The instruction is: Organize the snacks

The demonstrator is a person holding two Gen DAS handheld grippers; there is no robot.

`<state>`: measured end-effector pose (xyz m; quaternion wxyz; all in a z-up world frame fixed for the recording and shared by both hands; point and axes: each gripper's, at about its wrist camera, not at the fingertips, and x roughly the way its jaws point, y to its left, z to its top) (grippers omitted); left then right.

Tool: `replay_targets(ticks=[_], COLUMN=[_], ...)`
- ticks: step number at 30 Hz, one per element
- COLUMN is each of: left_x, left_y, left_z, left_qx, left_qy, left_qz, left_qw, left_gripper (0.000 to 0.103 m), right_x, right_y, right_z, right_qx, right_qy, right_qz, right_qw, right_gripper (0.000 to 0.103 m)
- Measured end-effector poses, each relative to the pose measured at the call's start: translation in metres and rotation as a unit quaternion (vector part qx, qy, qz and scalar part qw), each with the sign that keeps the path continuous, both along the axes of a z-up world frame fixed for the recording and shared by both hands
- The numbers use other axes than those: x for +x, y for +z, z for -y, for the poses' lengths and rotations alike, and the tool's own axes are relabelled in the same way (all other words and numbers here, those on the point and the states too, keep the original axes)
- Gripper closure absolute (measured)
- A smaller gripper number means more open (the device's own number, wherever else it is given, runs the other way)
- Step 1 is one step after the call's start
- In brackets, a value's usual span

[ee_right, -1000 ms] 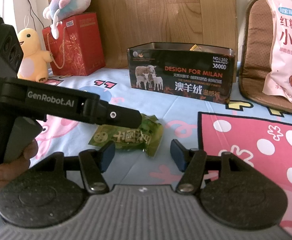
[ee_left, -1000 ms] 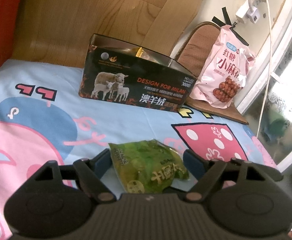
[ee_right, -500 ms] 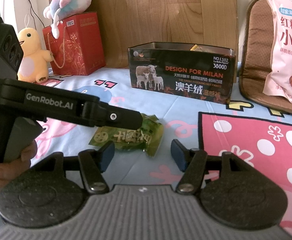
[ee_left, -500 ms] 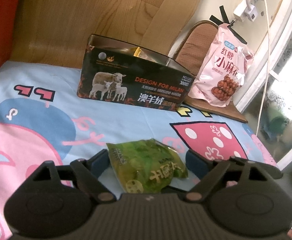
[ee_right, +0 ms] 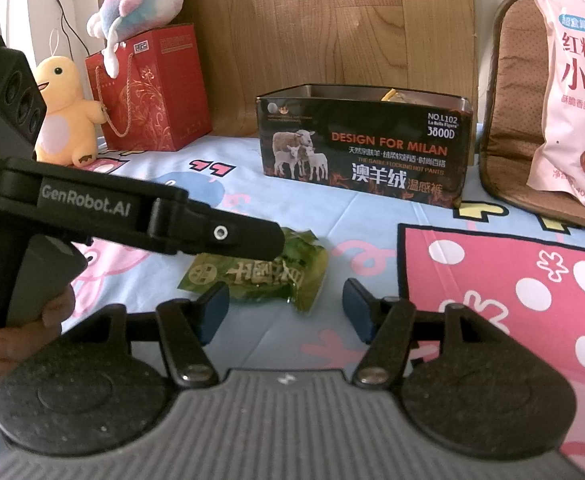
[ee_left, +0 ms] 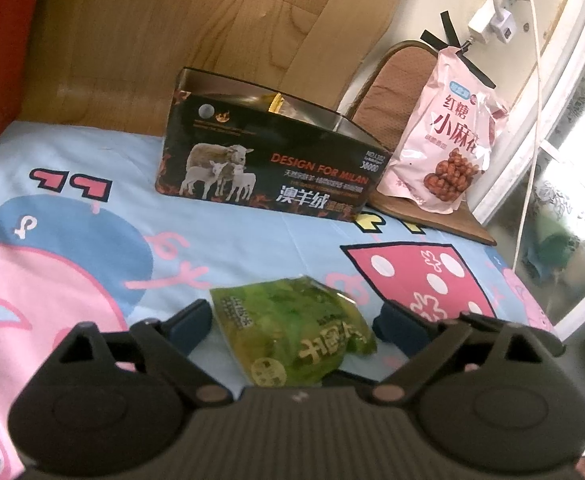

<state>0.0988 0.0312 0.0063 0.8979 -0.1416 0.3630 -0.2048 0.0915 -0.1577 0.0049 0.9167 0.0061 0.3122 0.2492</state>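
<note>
Left gripper (ee_left: 292, 322): held wide apart, with the green snack packet (ee_left: 296, 336) framed between the fingers; no finger is seen pressed against it, so it is judged not yet gripped.
Right gripper (ee_right: 284, 308): also spread wide and empty, kept low over the bed sheet (ee_right: 372, 216), just beside the packet.
Green snack packet: laid flat on the sheet, well apart from the tin box (ee_left: 268, 168).
Tin box: open at the top, set near the wooden headboard (ee_left: 172, 40); something yellowish is glimpsed inside, but it cannot be told what.
Pink snack bag (ee_left: 448, 132): propped upright on a brown cushion (ee_left: 404, 80), just beside the box.
Step in hand: the pick-up of the green packet by the left gripper is judged to be under way.
Next move: the fingers need to be closed on the soft packet across its width, then it has to be lifted over the box rim and released inside.
</note>
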Motion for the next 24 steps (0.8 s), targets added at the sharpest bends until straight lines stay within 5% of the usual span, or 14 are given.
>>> replay_targets(ticks=[15,24], left_x=[-0.0012,-0.0004], left_y=[0.0012,0.0011], left_z=[-0.0022,-0.0031], left_qx=[0.006,0.009], left_qy=[0.004,0.004], left_qz=[-0.002,-0.006], left_qw=[1.0,0.9999], left_gripper=[0.018,0.046], right_x=[0.0001,0.0004], right_y=[0.0001,-0.0001], right_z=[0.0005,0.0004], right_qx=[0.001,0.0], right_qy=[0.0,0.001], right_qz=[0.0,0.0], right_qw=[1.0,1.0], right_gripper=[0.037,0.037])
